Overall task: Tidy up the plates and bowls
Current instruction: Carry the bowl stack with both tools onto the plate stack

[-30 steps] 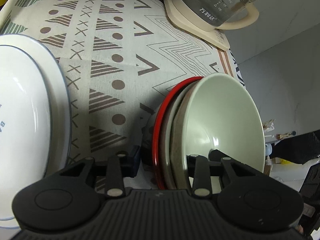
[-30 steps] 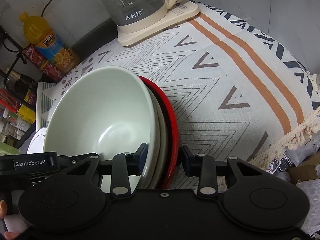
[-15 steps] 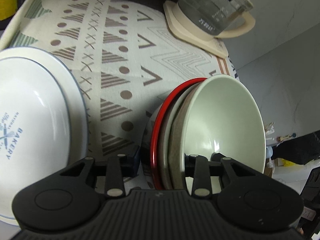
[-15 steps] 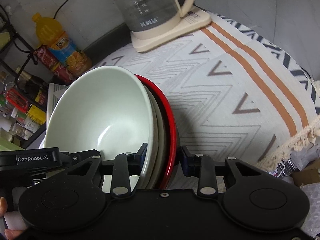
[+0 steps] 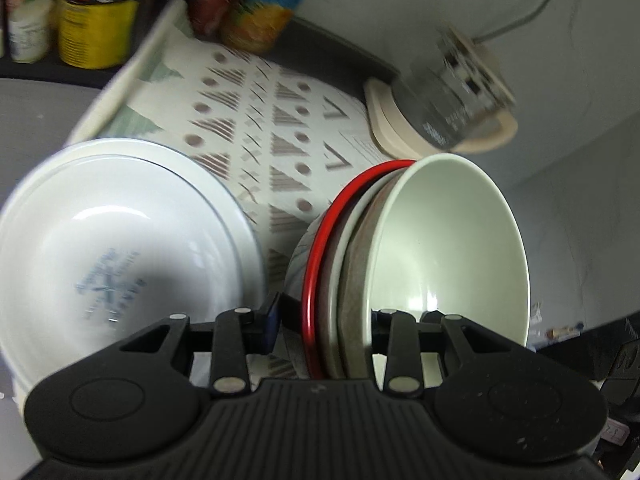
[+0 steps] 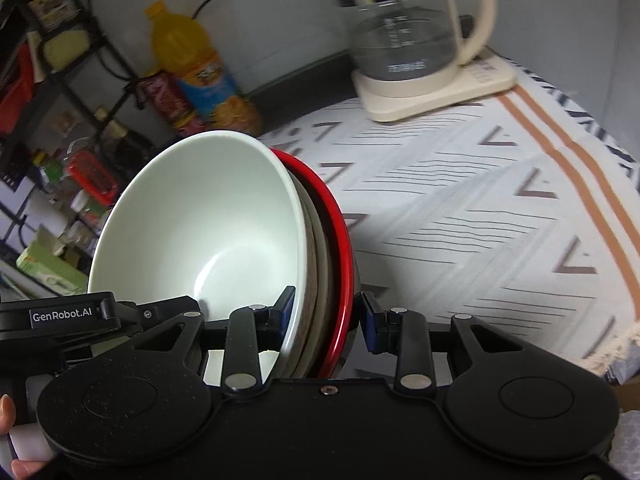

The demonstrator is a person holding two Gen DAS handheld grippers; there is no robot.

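Left gripper (image 5: 324,320): jaws straddle the rim of a nested stack, one finger outside under the red-rimmed plate (image 5: 316,256), the other inside the pale green bowl (image 5: 452,248); they look clamped on it, though the contact itself is partly hidden. Right gripper (image 6: 326,312) grips the same stack from the opposite side: its left pad is on the green bowl's inner wall, while the right pad shows a thin gap to the red rim, so it's a loose pinch at best. A beige plate or bowl sits between green and red.

The stack is lifted and tilted on edge above the patterned tablecloth (image 6: 480,208). The white bowl stack (image 5: 120,248) sits just left of the held stack in the left view, likely the drop target or neighbour.

To do this well: keep both grips level and move them together so the nested pieces don't slide apart, then lower base-first and release only once the stack is flat.

Writing: "GenRobot.AI" on the other gripper's body in the right view. The blue print inside the white bowl is blurred and unreadable. The glass kettle (image 6: 412,40) has white lettering, also unreadable. The orange drink bottle (image 6: 200,68) label is illegible.
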